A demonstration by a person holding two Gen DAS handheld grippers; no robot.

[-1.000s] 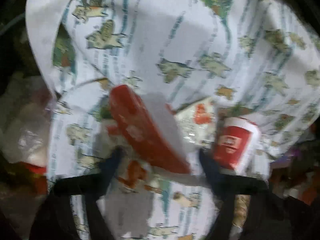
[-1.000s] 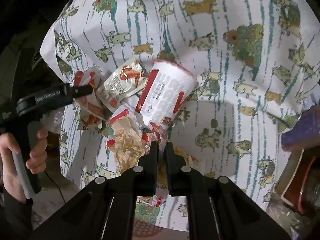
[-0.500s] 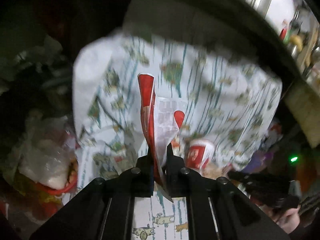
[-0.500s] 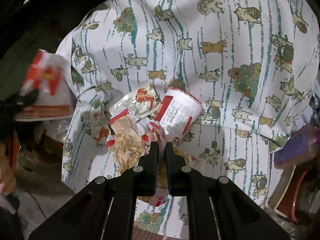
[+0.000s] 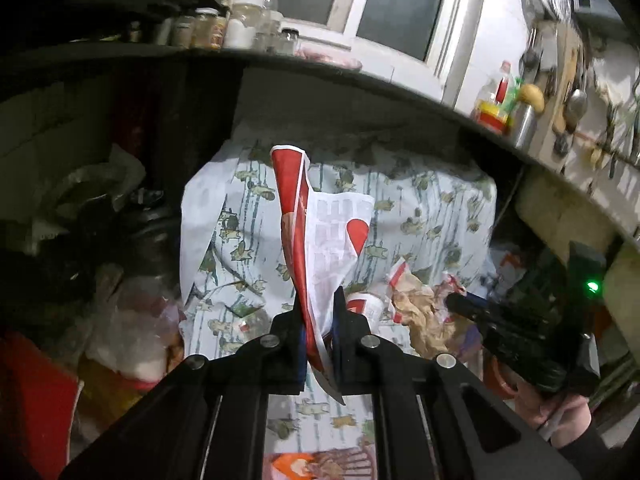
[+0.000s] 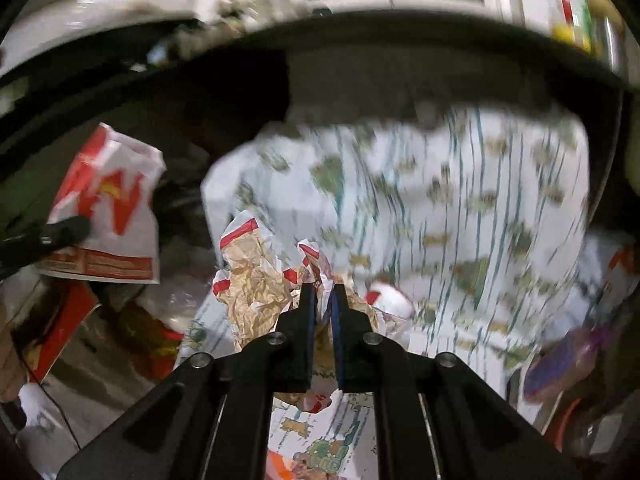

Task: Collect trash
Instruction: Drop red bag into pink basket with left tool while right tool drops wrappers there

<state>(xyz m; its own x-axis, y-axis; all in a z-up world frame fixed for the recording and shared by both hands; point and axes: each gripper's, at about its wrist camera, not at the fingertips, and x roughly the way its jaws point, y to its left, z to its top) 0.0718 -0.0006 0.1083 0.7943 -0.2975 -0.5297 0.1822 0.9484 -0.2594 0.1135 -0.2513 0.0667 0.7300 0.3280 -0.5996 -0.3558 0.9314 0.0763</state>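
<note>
In the left wrist view my left gripper (image 5: 318, 300) is shut on a flat red and white paper bag (image 5: 320, 236), which stands upright above the animal-print tablecloth (image 5: 432, 208). The right wrist view shows that bag (image 6: 108, 216) at the left, held by the left gripper (image 6: 78, 227). My right gripper (image 6: 322, 292) is shut on a crumpled brown and red-white wrapper (image 6: 256, 280), lifted off the cloth (image 6: 460, 200). From the left wrist the right gripper (image 5: 456, 303) and its wrapper (image 5: 420, 308) appear at the right. A red and white paper cup (image 5: 366, 308) lies on the cloth, blurred in the right wrist view (image 6: 390, 300).
A dark counter edge (image 5: 360, 76) runs overhead with jars (image 5: 244, 20) and bottles (image 5: 494, 100) on it. Plastic bags (image 5: 132, 320) and a red box (image 5: 32, 400) crowd the floor left of the table. A purple packet (image 6: 560, 364) sits at the right.
My left gripper closed on the paper bag and rose with it away from the cloth. My right gripper lifted too, carrying the crumpled wrapper; the cup stayed on the cloth.
</note>
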